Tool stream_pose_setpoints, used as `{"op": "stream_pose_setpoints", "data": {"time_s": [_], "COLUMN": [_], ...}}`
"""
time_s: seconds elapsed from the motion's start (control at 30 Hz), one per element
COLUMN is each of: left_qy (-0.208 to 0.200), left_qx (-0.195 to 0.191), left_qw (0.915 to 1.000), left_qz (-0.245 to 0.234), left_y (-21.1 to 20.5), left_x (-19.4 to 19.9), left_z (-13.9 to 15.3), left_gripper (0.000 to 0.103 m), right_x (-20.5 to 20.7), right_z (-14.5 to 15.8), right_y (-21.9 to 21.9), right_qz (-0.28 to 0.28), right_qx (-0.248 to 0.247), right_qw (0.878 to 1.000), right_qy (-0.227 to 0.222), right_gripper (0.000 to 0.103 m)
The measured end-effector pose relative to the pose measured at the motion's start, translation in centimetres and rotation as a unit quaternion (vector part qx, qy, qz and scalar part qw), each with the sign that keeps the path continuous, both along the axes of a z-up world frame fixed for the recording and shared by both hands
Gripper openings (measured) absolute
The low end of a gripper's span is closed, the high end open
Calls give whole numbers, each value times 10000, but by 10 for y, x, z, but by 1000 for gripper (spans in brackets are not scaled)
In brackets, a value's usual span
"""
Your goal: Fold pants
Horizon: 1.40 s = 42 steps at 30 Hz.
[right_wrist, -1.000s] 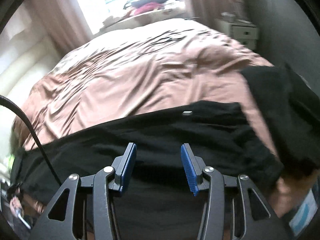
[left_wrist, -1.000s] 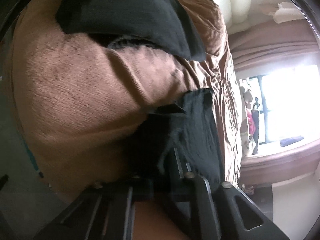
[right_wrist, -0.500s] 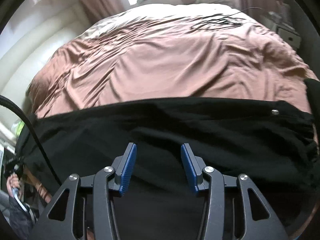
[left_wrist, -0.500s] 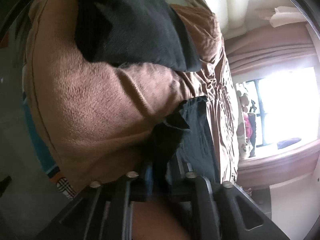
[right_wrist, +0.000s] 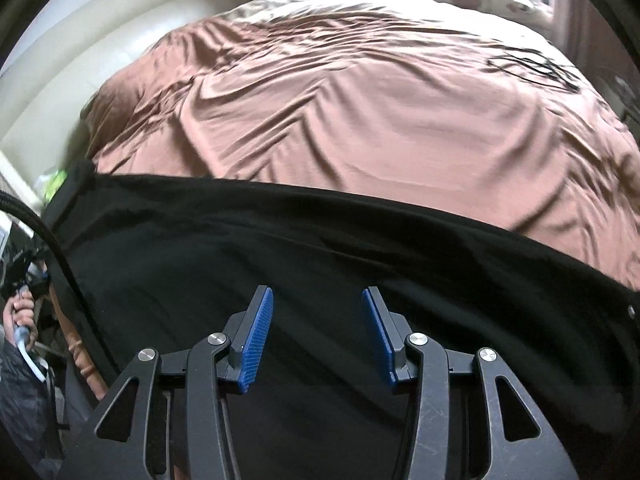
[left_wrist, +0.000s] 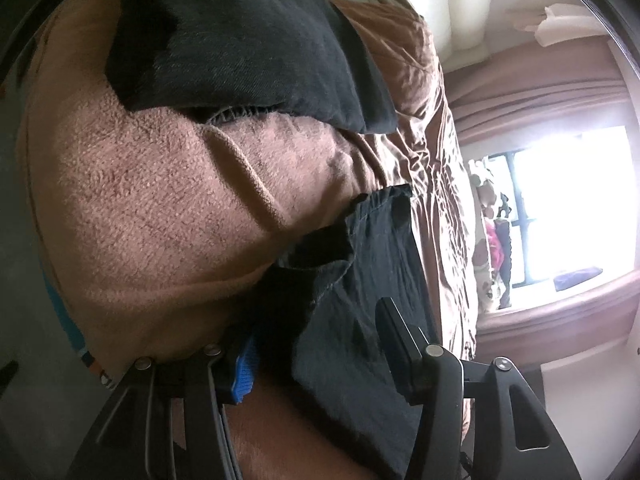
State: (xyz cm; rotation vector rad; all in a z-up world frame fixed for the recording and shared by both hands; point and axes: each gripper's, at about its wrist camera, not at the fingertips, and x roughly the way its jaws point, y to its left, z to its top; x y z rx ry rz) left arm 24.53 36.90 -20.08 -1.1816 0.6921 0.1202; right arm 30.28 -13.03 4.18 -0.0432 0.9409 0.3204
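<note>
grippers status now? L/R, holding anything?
Left gripper: jaws just opening, black pants hem loose between them, not pinched.
Right gripper: open, empty, over the pants.

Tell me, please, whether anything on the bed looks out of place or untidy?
Yes: the black pants' end is crumpled between the open left gripper, and a loose black cable lies tangled on the brown bedspread.

The left tongs [left_wrist: 320,344] are pointing downward, jaws just having been opening, black cloth lying loose between them. The right tongs [right_wrist: 317,334] are angling down with blue pads [right_wrist: 256,340] standing apart, gripping nothing.
</note>
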Motion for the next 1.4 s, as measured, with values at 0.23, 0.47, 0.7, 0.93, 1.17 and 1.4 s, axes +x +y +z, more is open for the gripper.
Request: {"op": "stream_pose_setpoints", "data": {"time_s": [0.23, 0.47, 0.7, 0.93, 1.17, 1.4], "left_qy": [-19, 9, 52, 55, 78, 105], "left_qx": [120, 211, 213, 149, 177, 201], "left_qw": [9999, 9997, 9997, 9998, 9998, 9997], "left_qz": [-98, -150, -101, -90, -88, -101], "left_y": [0, 1, 3, 6, 5, 4], "left_x": [7, 4, -3, -8, -7, -5], "left_z": [2, 0, -6, -8, -6, -6], "left_gripper": [55, 50, 39, 34, 34, 34], "right_x": [41, 88, 135, 161, 162, 169], "right_z": [-15, -25, -47, -66, -64, -74], "right_y": [57, 119, 158, 175, 177, 182], "right_qz": [700, 1642, 2179, 2441, 2989, 3075], "right_qx": [-342, -680, -1136, -1443, -1674, -1948], "right_qw": [9969, 9840, 9691, 9581, 9380, 9286], "right_qy": [111, 120, 213, 405, 537, 716], "right_gripper": [44, 44, 44, 44, 25, 24]}}
